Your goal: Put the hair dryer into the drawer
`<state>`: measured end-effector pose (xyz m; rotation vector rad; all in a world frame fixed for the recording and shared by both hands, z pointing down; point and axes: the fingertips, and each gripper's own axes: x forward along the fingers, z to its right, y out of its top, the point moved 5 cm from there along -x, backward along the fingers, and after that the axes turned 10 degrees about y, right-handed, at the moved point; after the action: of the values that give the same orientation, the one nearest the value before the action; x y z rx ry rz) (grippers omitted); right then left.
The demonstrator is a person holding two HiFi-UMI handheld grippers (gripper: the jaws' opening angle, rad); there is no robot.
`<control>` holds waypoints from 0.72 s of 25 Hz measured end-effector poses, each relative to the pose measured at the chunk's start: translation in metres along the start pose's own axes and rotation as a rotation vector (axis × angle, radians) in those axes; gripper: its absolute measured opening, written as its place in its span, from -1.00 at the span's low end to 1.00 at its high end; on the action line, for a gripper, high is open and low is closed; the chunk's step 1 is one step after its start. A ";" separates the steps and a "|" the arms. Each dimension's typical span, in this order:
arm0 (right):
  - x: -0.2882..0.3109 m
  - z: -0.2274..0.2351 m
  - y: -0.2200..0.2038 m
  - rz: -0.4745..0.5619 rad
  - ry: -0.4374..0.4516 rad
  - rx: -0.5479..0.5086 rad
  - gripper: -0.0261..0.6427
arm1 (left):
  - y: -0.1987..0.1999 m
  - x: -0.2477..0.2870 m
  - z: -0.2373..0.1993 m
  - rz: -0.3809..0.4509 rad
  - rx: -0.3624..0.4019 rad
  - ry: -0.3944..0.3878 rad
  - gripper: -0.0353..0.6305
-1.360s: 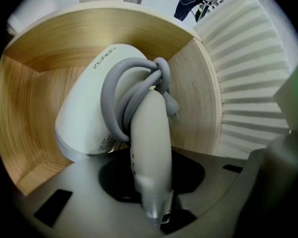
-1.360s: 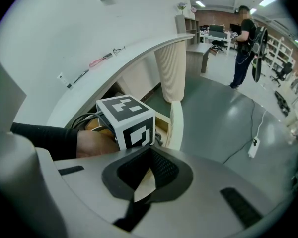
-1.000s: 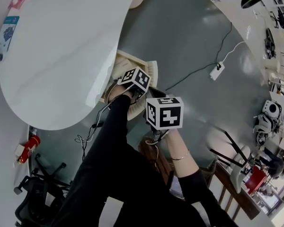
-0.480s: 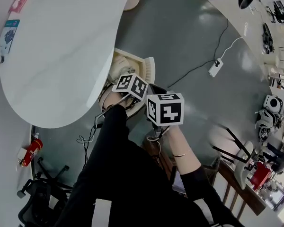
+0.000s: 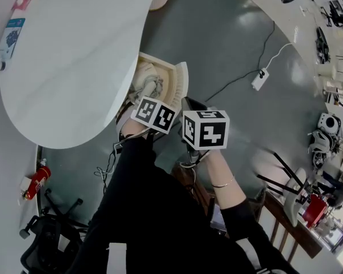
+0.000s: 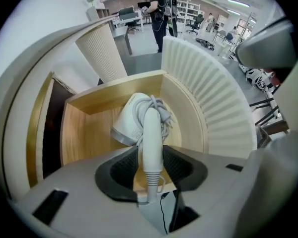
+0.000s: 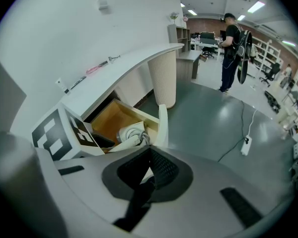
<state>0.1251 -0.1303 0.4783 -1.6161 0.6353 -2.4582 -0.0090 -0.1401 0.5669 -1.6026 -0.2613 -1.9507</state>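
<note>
The white hair dryer [image 5: 147,82] lies inside the open wooden drawer [image 5: 178,82] under the table edge, its cord wound round the body [image 6: 139,122]. My left gripper [image 6: 150,168] hangs above it, pointing steeply down, open. The dryer's handle shows in line with the gap and the pads stand clear of it. In the head view its marker cube [image 5: 154,114] covers the jaws. My right gripper [image 7: 149,171] hovers beside the drawer's ribbed front [image 7: 160,125], pads close together with nothing held. The dryer [image 7: 130,133] also shows in the right gripper view.
The white oval table [image 5: 74,56] overhangs the drawer on a ribbed pedestal [image 7: 164,78]. A power strip [image 5: 258,80] and its cable lie on the grey floor. A red extinguisher [image 5: 34,181], an office chair [image 5: 46,233] and a person [image 7: 233,48] stand further off.
My left gripper has lifted away from the drawer and tilted, leaving the hair dryer lying uncovered inside. The right gripper has stayed almost still.
</note>
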 end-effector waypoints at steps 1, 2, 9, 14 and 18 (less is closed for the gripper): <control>-0.001 -0.001 -0.001 0.002 -0.001 -0.002 -0.92 | 0.001 -0.003 0.000 0.030 -0.010 -0.005 -0.38; -0.001 -0.002 -0.001 0.004 -0.002 -0.002 -0.92 | 0.003 -0.005 -0.001 0.057 -0.026 -0.017 -0.38; -0.001 -0.011 -0.002 0.038 -0.001 -0.016 -0.92 | 0.014 -0.032 -0.017 0.245 -0.234 -0.107 -0.64; -0.004 -0.019 0.000 0.076 0.001 -0.020 -0.92 | 0.022 -0.055 -0.021 0.351 -0.314 -0.209 -0.82; -0.010 -0.026 0.000 0.106 0.008 -0.020 -0.92 | 0.024 -0.070 -0.026 0.424 -0.368 -0.262 -0.86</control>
<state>0.1061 -0.1204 0.4610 -1.5383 0.7290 -2.3917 -0.0106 -0.1501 0.4891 -1.9592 0.3339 -1.5210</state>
